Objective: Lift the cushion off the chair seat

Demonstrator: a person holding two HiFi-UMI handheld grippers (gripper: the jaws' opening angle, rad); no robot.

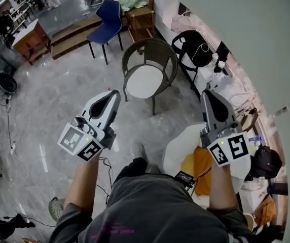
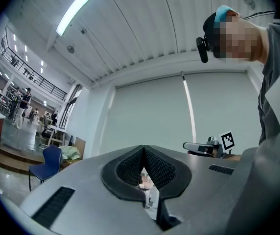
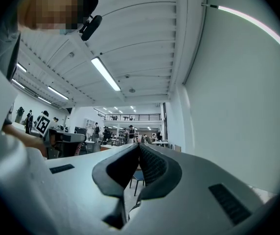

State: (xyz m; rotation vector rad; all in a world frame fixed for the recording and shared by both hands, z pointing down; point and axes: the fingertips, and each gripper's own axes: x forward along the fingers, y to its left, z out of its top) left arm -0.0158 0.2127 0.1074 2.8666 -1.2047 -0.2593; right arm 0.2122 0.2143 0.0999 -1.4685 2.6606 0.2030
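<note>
Left tool: jaws closed, tips meeting, nothing between them. It is held out level over the floor, well short of the chair.
Right tool: jaws pressed together as well, and empty. It is held out beside the other one, on the side nearer the wall.
Cushion: white and round-edged, lying flat on the chair seat. Neither tool touches it, and it sits ahead of them, roughly between their lines.
Chair: a curved wicker back and arms wrap round the cushion. The legs are mostly hidden under the seat.
Blue chair: farther back, next to a wooden stool with a green cloth on top.
Black bag: on a rack against the wall, with pale clutter beside it that is too jumbled to name.
Yellow cloth: partly covered by the right forearm.
Gripper views: each tool's own grey body fills the lower half and blocks the floor ahead.
</note>
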